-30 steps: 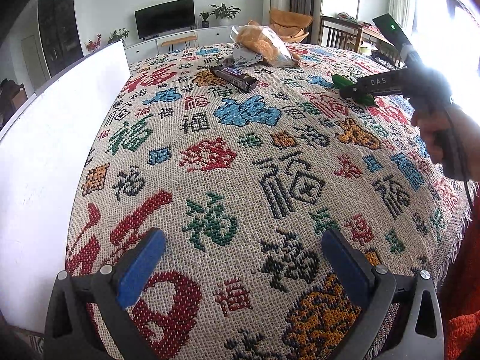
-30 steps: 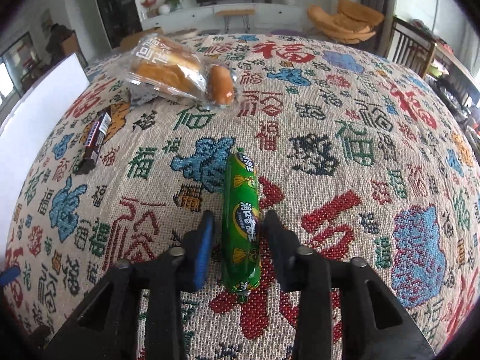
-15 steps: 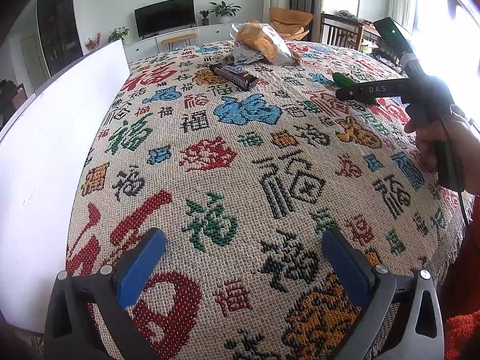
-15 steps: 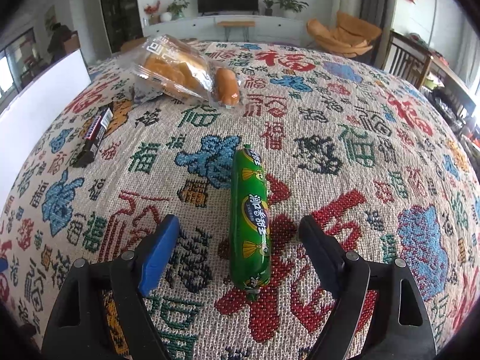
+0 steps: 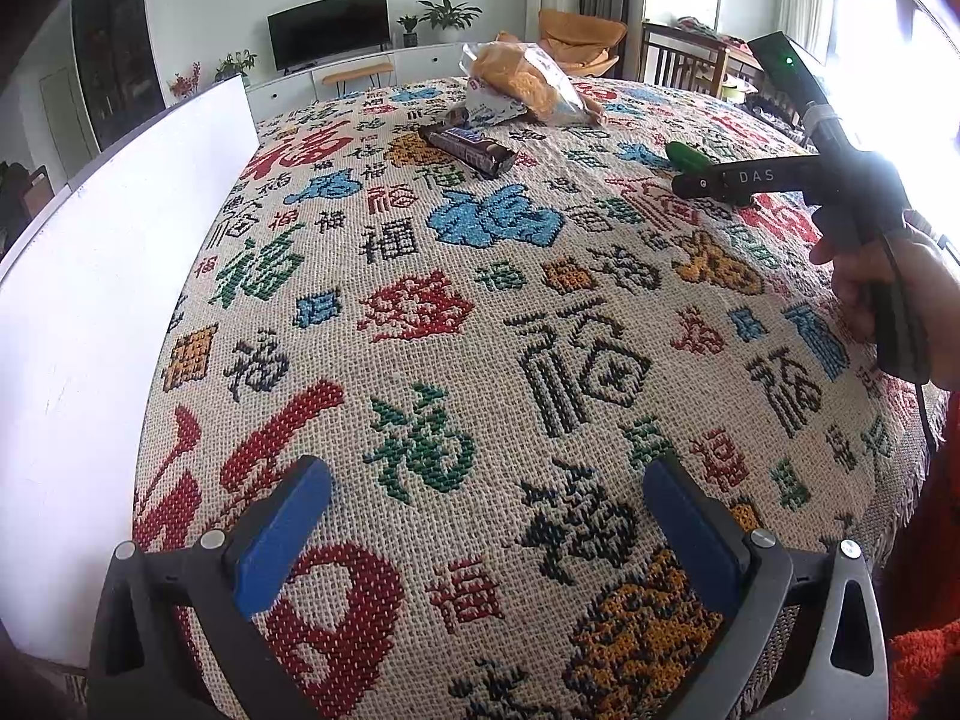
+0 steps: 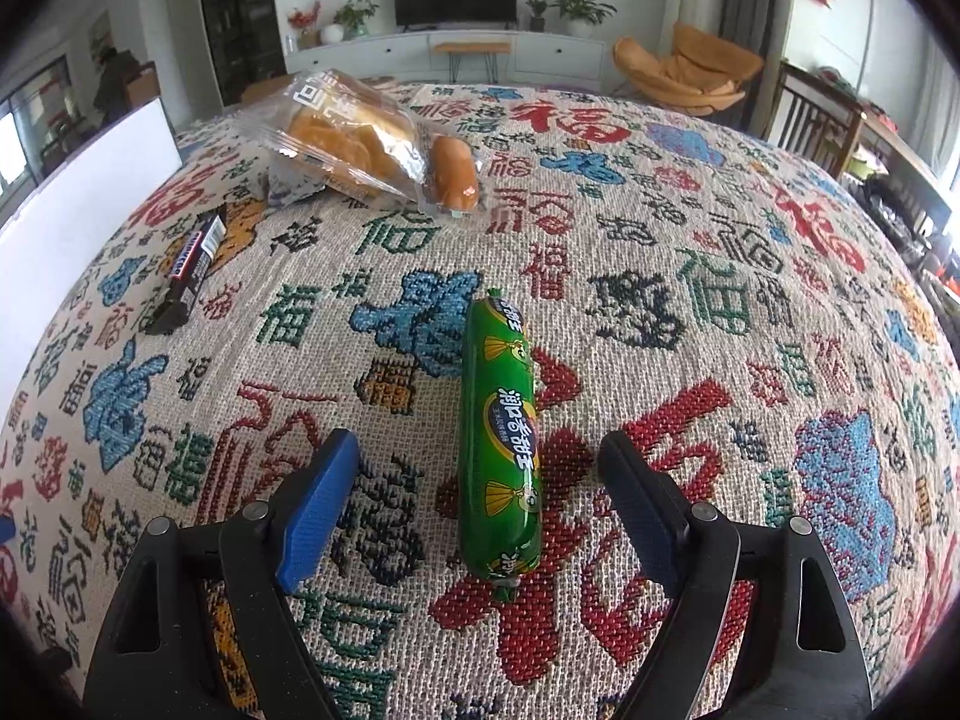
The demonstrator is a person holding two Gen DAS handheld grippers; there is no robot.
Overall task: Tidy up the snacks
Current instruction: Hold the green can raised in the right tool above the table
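- Three snacks lie on the patterned cloth (image 6: 690,312) over the worktop: a green sausage stick (image 6: 501,450), a dark chocolate bar (image 6: 189,267), and a clear bag of bread rolls (image 6: 366,141).
- Sausage stick lies flat, lengthwise between the fingers of the right tool (image 6: 477,486), pads clear of it on both sides. Judged a set-down spot, nearer the person's edge than the other two.
- Right tool stands wide and holds nothing.
- Left tool (image 5: 489,525) also wide and empty, hanging over bare cloth near the person's edge, beside the white board (image 5: 90,276) along the left edge. Looks parked while the right side works.
- Chocolate bar sits toward the left edge; bread bag toward the far edge, just beyond it. Neither touches the sausage stick.
- Against the earliest frame: right tool's jaws then sat narrow on the sausage stick; they have just been opening, with the stick left between them, untouched. Stick's spot on the cloth much the same.
- Left tool unchanged throughout.
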